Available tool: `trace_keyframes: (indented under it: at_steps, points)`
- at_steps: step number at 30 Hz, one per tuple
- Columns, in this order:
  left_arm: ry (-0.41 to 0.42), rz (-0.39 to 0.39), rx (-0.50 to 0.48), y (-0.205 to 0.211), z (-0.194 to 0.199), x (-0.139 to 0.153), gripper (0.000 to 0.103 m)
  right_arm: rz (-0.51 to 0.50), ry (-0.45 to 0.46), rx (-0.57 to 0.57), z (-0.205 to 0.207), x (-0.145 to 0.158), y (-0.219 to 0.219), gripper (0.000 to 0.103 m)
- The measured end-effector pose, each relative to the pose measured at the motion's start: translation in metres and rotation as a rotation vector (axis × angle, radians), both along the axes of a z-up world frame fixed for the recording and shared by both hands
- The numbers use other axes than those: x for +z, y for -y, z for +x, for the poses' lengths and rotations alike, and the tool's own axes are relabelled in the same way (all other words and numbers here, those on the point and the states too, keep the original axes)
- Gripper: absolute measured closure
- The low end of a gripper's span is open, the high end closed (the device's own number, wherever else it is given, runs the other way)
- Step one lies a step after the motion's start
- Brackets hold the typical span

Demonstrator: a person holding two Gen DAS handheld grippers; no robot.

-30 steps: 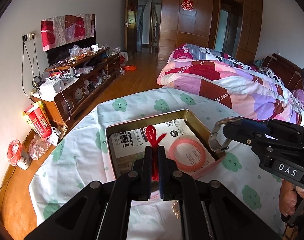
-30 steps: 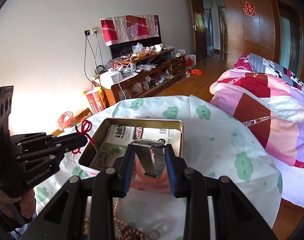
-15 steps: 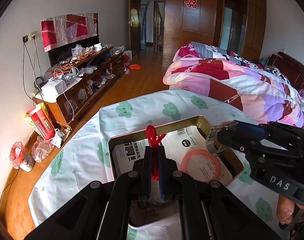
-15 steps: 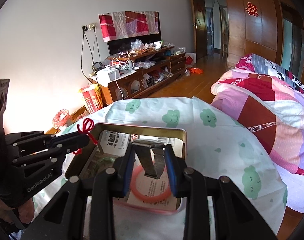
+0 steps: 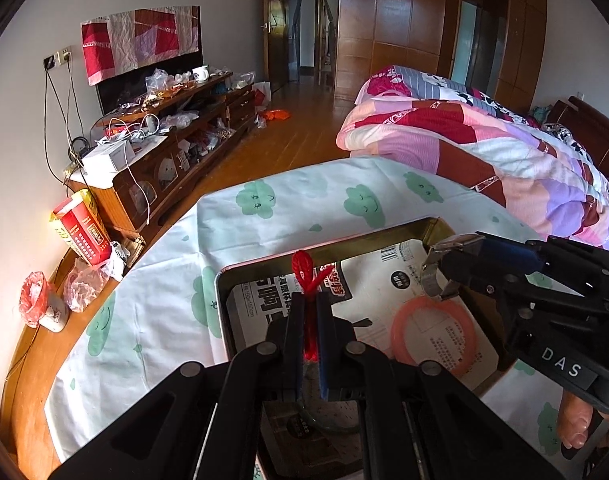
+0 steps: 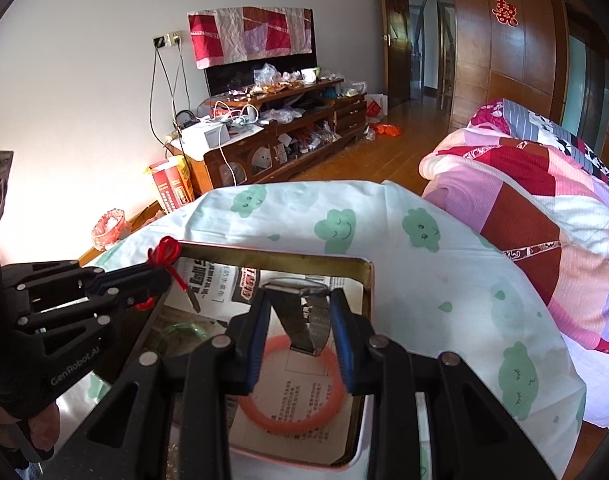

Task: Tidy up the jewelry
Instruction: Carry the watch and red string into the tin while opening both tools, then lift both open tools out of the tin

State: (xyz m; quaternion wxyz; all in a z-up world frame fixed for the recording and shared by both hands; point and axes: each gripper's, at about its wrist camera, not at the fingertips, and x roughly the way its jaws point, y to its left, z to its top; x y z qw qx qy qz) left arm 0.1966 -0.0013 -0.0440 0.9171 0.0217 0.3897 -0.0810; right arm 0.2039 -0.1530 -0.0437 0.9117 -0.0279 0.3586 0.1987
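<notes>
Cloud-print tablecloth [image 5: 304, 208] carries my tin [image 6: 368, 280]; above it my left gripper [image 5: 312, 308] pinches red cord [image 5: 306, 268], my right gripper [image 6: 300, 320] clamps a watch [image 6: 304, 312].

One watch [image 6: 304, 312], two bangles [image 6: 292, 392].

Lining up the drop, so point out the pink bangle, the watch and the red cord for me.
pink bangle [image 6: 260, 420]: right wrist view, lower left arc of the ring.
watch [image 6: 318, 322]: right wrist view, mesh strap hanging between the tongs.
red cord [image 5: 304, 266]: left wrist view, knotted loop above the tongs.
</notes>
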Motion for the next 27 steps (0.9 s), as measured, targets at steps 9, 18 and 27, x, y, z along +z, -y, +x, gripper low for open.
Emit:
trace_keyframes:
  at_steps: [9,18,27]
  points:
    - [-0.019,0.012,-0.006,0.000,0.007,-0.009,0.099,-0.009,-0.022,-0.008,0.007,-0.010,-0.002,0.070]
    - [-0.044,-0.020,-0.012,0.000,0.008,-0.011,0.094,-0.014,-0.032,-0.013,0.008,-0.015,-0.002,0.069]
    - [0.003,-0.029,0.007,-0.003,-0.003,-0.004,0.034,0.001,-0.007,-0.041,0.001,-0.012,0.005,0.042]
